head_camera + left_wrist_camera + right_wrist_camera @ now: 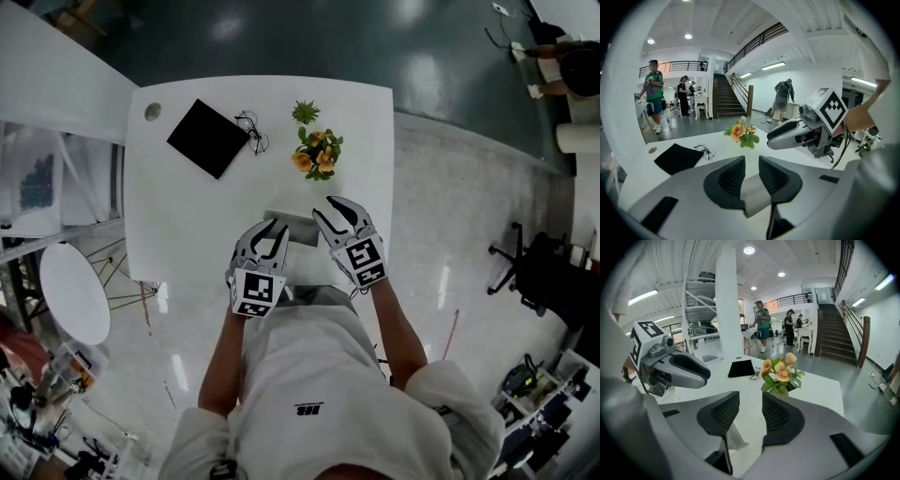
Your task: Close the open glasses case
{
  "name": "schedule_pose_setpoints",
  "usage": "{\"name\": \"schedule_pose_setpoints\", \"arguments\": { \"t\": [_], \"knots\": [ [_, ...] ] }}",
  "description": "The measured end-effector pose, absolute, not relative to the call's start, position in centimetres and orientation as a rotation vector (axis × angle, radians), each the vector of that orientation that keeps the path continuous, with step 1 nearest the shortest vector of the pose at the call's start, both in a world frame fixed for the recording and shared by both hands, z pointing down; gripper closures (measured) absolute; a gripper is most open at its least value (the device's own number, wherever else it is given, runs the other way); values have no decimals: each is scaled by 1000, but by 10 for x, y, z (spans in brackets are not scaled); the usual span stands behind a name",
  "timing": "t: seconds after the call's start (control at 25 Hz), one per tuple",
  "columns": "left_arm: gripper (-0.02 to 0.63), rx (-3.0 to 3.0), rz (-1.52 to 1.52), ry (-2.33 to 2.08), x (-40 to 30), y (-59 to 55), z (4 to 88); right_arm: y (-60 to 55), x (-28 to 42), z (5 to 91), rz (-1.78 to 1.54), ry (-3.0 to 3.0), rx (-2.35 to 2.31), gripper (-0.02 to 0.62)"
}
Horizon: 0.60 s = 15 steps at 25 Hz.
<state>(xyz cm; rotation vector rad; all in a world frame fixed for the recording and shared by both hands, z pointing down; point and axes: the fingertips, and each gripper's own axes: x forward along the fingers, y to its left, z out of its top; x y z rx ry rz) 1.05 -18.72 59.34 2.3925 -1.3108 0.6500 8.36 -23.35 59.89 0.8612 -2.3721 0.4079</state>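
Note:
A pale grey glasses case [292, 228] lies near the table's front edge, between my two grippers. I cannot tell from above whether its lid is up. My left gripper [274, 228] hovers at its left end with the jaws a narrow gap apart and nothing between them. In the left gripper view the case [757, 197] shows just beyond those jaws [752, 161]. My right gripper [328, 208] is at the case's right end, also slightly open and empty. The right gripper view shows only a corner of the case [733, 439] below its jaws [751, 399].
On the white table [178, 206] a black cloth [208, 138] lies at the back left, with a pair of glasses [251, 131] beside it. A pot of orange flowers [317, 155] and a small green plant [305, 112] stand behind the case. People stand in the hall [654, 93].

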Motion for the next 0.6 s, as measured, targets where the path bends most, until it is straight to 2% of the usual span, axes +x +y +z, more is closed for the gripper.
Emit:
{"name": "schedule_pose_setpoints", "arguments": {
  "t": [0.6],
  "knots": [
    [515,2391,696,-1176,19,-189,638,-233,79,638,438,-2309,856,445]
  ]
}}
